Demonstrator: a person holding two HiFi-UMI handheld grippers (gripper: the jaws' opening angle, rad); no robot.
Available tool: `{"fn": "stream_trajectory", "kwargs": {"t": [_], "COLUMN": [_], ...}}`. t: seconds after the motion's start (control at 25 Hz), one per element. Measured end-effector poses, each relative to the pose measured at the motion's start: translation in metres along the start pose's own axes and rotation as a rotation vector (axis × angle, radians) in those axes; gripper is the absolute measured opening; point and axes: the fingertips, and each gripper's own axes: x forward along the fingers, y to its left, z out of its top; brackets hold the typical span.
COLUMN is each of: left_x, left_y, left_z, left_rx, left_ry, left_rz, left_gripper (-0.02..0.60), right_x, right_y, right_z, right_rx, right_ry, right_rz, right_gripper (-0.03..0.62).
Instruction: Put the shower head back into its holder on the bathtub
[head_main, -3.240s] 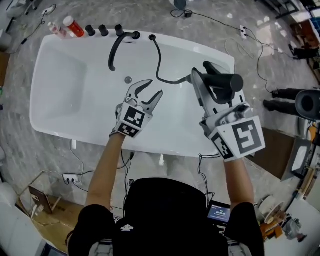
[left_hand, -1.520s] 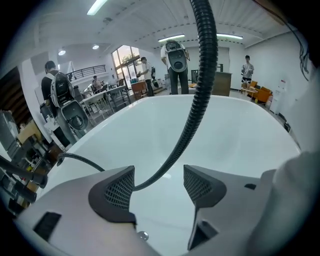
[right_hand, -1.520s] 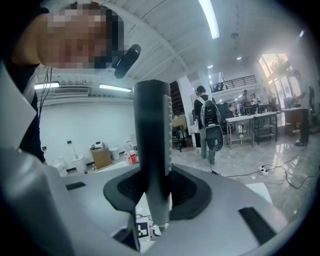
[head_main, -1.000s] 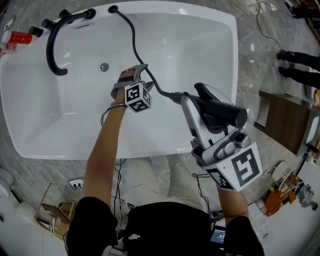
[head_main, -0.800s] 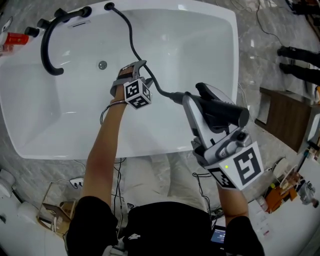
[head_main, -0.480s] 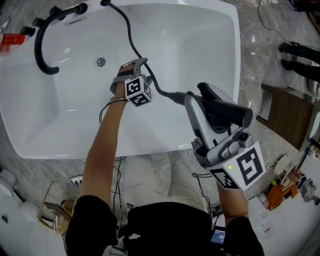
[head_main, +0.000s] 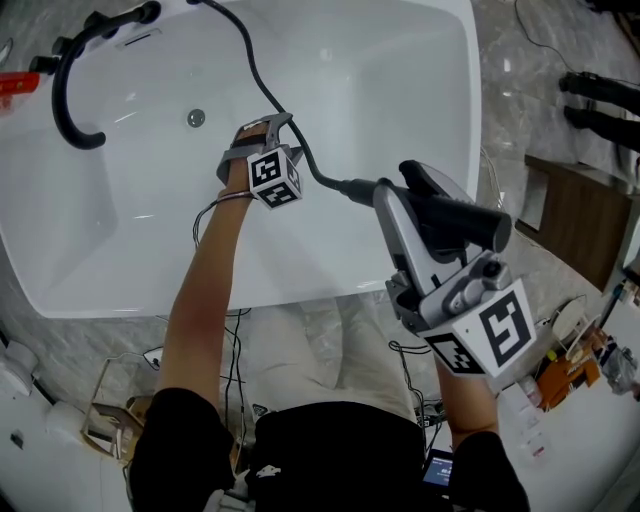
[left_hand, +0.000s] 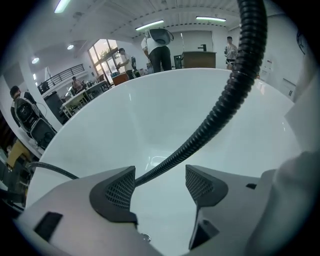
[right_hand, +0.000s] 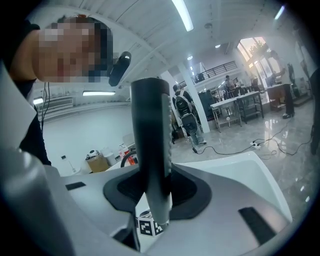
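While the right gripper (head_main: 405, 197) (right_hand: 157, 192) hangs over the bathtub's (head_main: 330, 60) near right corner, its jaws are clamped on the dark handle of the shower head (head_main: 470, 226) (right_hand: 150, 140), which lies crosswise between them, above the tub and clear of the rim. From the handle's end the ribbed black hose (head_main: 255, 65) (left_hand: 220, 110) runs across the basin toward the far edge. Over the middle of the tub the left gripper (head_main: 272, 124) (left_hand: 160, 182) points steeply down with its jaws apart; the hose passes between the pads, close to one, and is not squeezed. A curved black faucet (head_main: 65, 95) arches over the far left corner, with a red bottle (head_main: 15, 85) just beside it.
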Motion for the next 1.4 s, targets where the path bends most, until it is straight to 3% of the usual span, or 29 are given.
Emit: {"fn": "stream_trajectory", "kwargs": {"t": [0.08,0.2,0.4,0.76,1.08,1.4], "left_x": [0.001,0.002,0.003,0.0,-0.013,-0.048], "left_y": [0.0,0.001,-0.001,-0.009,-0.001,0.034], "left_z": [0.004,0.007,0.009,0.005,0.007,0.005], "left_rx": [0.009,0.031,0.047,0.063,0.026,-0.027], "left_ry": [-0.006,-0.009,-0.012,0.0,-0.011,-0.034], "left_rz": [0.002,0.018,0.015,-0.002,0.006,0.077], "left_gripper": [0.318,0.227,0.155,0.1,0.074,0.071], "right_x": [0.0,-0.001,-0.004,-0.005,-0.006,0.008], "right_y": [0.001,0.001,-0.001,-0.009,-0.017,-0.015], "right_z": [-0.002,-0.005,-0.007,-0.012,-0.007,0.011], "right_rx": [0.001,0.003,0.019,0.067,0.088,0.056], "right_ry": [0.003,0.007,0.004,-0.002,-0.013,-0.028], "right_rz": [0.005,0.01,0.008,0.0,-0.009,0.014], "right_gripper": [0.121,0.121,0.121,0.121,0.12,0.12]}}
